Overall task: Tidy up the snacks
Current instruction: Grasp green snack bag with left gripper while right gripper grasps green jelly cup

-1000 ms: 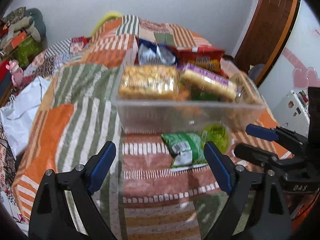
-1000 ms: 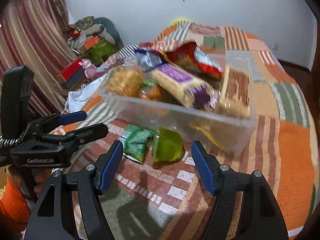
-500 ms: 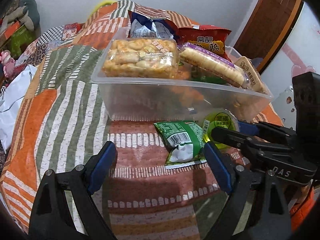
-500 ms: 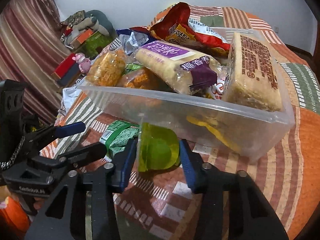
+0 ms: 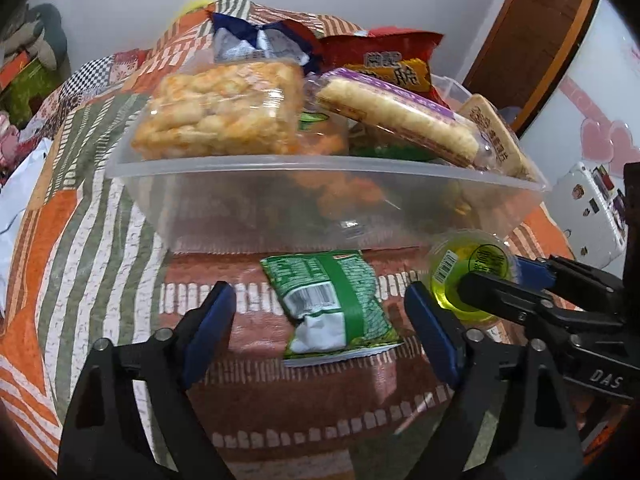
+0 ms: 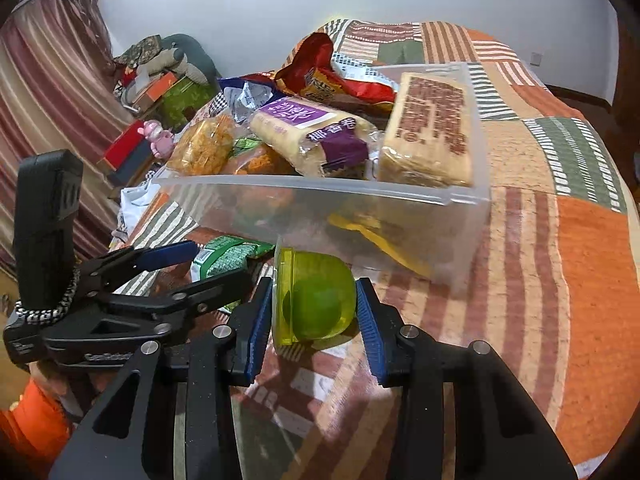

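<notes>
A clear plastic bin (image 5: 280, 204) full of snack packs stands on the patchwork bed; it also shows in the right wrist view (image 6: 360, 208). A green snack packet (image 5: 332, 304) lies flat in front of it, between the fingers of my open left gripper (image 5: 320, 332). My right gripper (image 6: 314, 308) is shut on a green jelly cup (image 6: 316, 300) lying on its side beside the bin. In the left wrist view the jelly cup (image 5: 468, 276) sits at the right with the right gripper (image 5: 496, 280) around it. The green packet (image 6: 228, 256) lies left of the cup.
In the bin lie a bag of puffed snacks (image 5: 220, 116), a purple-labelled cracker pack (image 6: 308, 136), a brown wafer pack (image 6: 428, 132) and a red chip bag (image 5: 388, 60). A door (image 5: 532, 40) stands at right. Boxes and toys (image 6: 160, 92) sit left of the bed.
Both grippers moved forward toward the bin. My right gripper's fingers closed in from wide open onto the jelly cup. My left gripper stayed open and came around the green packet.
</notes>
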Tool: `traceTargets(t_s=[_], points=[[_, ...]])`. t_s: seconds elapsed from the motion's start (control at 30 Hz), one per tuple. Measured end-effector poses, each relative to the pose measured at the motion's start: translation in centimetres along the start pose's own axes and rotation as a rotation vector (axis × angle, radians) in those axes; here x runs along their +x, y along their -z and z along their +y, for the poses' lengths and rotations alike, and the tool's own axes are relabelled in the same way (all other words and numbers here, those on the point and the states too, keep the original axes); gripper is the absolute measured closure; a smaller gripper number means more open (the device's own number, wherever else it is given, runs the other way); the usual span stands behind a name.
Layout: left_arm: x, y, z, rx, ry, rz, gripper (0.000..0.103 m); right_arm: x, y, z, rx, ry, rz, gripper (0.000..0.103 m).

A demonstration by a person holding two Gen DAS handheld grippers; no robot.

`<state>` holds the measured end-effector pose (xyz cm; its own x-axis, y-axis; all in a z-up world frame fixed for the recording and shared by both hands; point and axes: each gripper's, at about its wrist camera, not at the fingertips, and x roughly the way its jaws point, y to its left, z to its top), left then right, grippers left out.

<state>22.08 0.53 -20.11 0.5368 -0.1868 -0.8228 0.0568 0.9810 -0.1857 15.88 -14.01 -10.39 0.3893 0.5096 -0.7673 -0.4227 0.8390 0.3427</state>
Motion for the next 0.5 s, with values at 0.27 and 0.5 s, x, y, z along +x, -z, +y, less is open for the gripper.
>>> traceTargets(t_s=[0.27, 0.5], points=[[0.4, 0.6, -1.2, 0.034, -0.04, -0.016, 0.047, -0.1, 0.0, 0.1, 0.017, -0.006, -0.009, 0.066], [-0.6, 1.5, -0.7, 0.021, -0.009, -0.028, 0.058, -0.7, 0.0, 0.3, 0.016, -0.008, -0.023, 0.065]])
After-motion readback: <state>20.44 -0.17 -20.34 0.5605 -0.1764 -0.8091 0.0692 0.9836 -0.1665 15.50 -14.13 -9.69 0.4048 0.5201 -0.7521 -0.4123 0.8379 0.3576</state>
